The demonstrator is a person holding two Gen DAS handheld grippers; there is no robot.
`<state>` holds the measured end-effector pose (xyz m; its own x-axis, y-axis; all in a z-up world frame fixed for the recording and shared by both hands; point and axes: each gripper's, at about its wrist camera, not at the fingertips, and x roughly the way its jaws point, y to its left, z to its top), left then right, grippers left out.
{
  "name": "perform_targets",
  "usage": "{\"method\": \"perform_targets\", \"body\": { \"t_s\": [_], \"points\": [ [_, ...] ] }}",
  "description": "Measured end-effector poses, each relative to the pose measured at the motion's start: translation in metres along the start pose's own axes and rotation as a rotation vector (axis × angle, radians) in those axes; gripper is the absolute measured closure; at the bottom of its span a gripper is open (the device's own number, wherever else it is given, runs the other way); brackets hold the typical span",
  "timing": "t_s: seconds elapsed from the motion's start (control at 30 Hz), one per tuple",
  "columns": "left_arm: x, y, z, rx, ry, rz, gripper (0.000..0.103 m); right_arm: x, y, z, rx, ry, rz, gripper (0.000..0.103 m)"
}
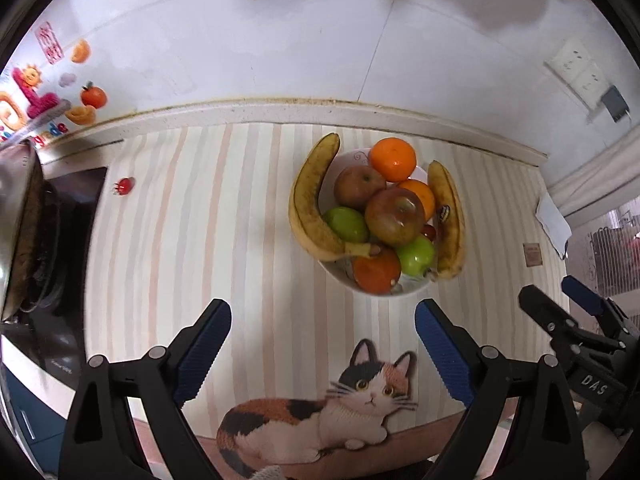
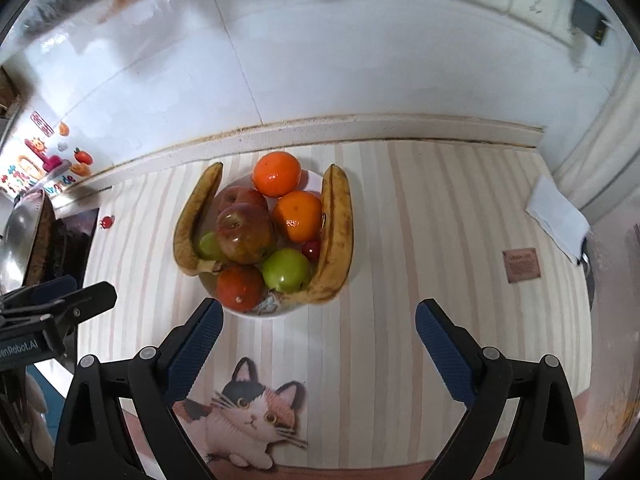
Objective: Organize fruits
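Observation:
A white bowl on the striped mat holds two bananas, oranges, red apples, green apples and a small red fruit. A small red tomato lies alone on the mat at the left, near the stove. My left gripper is open and empty, in front of the bowl. My right gripper is open and empty, just in front of the bowl; it also shows in the left wrist view.
A black stove with a metal pan stands at the left. A tiled wall with stickers and sockets is behind. A folded white paper and a brown square tag lie on the right. A cat picture is on the mat.

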<state>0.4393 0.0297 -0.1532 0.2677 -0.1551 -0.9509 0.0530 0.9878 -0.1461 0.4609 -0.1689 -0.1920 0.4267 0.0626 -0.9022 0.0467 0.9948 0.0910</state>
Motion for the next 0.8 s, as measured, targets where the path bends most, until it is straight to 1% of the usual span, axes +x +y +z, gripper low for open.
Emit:
{"method": "perform_targets", "body": {
  "t_s": [0.13,0.27,0.4,0.53,0.67,0.8],
  "points": [
    [-0.031,-0.005,-0.020,0.012,-0.060,0.015,0.009,-0.043,0.001,-0.019,0.009,-0.074,-0.001,0.004],
    [-0.067,-0.015,-0.045,0.021,-0.143,0.048,0.009,-0.085,0.002,-0.042,-0.006,-0.140,-0.004,0.002],
    [-0.106,-0.025,-0.079,0.015,-0.243,0.074,0.009,-0.127,0.002,-0.069,-0.036,-0.209,-0.002,0.002],
    [-0.139,-0.034,-0.116,-0.001,-0.316,0.090,0.009,-0.173,-0.001,-0.101,-0.066,-0.276,0.005,0.002],
    [-0.165,-0.043,-0.150,-0.014,-0.364,0.097,0.009,-0.209,-0.003,-0.130,-0.095,-0.322,0.006,0.002],
    [-0.185,-0.051,-0.183,-0.019,-0.385,0.102,0.009,-0.240,-0.002,-0.159,-0.116,-0.350,0.013,0.002]
  ]
}}
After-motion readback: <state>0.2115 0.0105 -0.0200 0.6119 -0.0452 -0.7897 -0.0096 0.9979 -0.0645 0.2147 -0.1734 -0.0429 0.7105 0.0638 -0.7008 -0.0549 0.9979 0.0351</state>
